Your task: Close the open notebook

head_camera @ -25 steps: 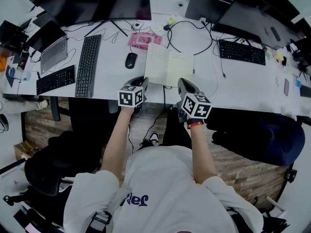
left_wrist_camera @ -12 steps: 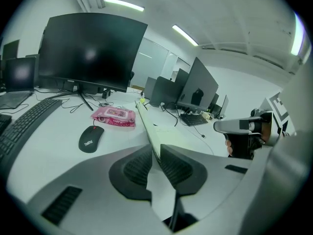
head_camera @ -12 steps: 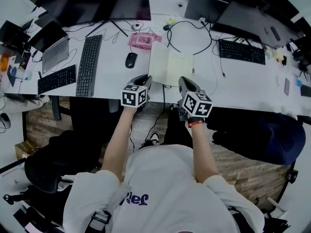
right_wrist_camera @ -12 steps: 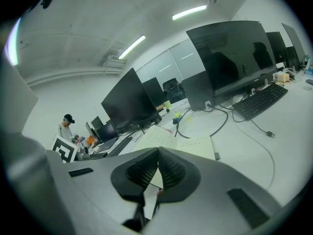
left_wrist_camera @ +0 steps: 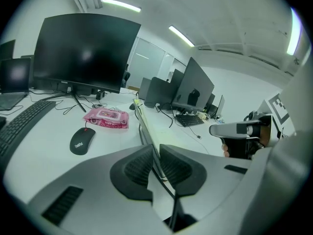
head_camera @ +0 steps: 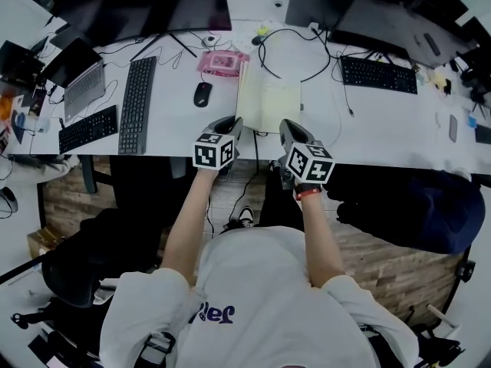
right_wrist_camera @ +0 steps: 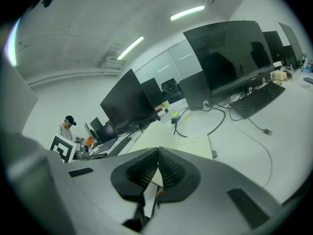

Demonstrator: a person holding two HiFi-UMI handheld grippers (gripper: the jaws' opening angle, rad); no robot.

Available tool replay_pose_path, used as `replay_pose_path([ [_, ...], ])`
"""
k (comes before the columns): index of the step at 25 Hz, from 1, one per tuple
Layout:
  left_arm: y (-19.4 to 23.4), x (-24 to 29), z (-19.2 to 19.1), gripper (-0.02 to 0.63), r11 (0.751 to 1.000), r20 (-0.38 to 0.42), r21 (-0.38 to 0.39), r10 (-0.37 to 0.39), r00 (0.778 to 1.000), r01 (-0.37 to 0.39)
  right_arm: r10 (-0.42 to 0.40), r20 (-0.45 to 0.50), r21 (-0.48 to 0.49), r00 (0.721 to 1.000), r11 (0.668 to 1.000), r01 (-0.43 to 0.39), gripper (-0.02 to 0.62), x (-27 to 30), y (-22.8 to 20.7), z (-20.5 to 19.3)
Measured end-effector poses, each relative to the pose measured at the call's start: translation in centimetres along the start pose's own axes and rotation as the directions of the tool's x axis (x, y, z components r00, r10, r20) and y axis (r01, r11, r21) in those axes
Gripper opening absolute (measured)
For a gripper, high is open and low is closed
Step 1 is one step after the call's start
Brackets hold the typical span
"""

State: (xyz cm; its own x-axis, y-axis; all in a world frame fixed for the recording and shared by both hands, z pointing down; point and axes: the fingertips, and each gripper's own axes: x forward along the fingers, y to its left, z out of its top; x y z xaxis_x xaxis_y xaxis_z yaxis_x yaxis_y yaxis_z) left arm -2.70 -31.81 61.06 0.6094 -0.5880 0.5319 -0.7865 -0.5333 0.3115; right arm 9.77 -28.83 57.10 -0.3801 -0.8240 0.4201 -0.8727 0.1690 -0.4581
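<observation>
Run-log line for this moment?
step: notebook half closed | left gripper: jaws just closing on lifted left half | right gripper: shut, by near edge | notebook: left half upright, right half flat

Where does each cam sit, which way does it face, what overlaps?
Head view: on the person's head, facing steeply down at the desk; shows torso, both forearms, left gripper, right gripper.
Left gripper view: on that gripper, looking along jaws that have just been closing on the notebook's raised left leaf, toward a monitor; right gripper at right.
Right gripper view: on that gripper, looking over shut jaws across the notebook's flat page; left gripper's cube at left.
Shared: all three show the notebook.
</observation>
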Motion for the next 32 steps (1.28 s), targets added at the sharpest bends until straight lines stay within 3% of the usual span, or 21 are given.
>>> replay_pose_path([
  [21, -5.7, 2.1, 0.9, 0.063, 0.995, 0.009, 0.038, -0.091, 0.996, 0.091, -0.075, 0.051, 0.059, 0.996, 0.996, 0.072, 0.015, -3.3, -3.8, 0.5],
  [32, -7.0, 2.9, 1.1, 0.072, 0.995, 0.025, 0.087, -0.06, 0.998, 0.057, -0.106, 0.068, 0.086, 0.992, 0.991, 0.1, 0.015, -4.3, -5.0, 0.4],
])
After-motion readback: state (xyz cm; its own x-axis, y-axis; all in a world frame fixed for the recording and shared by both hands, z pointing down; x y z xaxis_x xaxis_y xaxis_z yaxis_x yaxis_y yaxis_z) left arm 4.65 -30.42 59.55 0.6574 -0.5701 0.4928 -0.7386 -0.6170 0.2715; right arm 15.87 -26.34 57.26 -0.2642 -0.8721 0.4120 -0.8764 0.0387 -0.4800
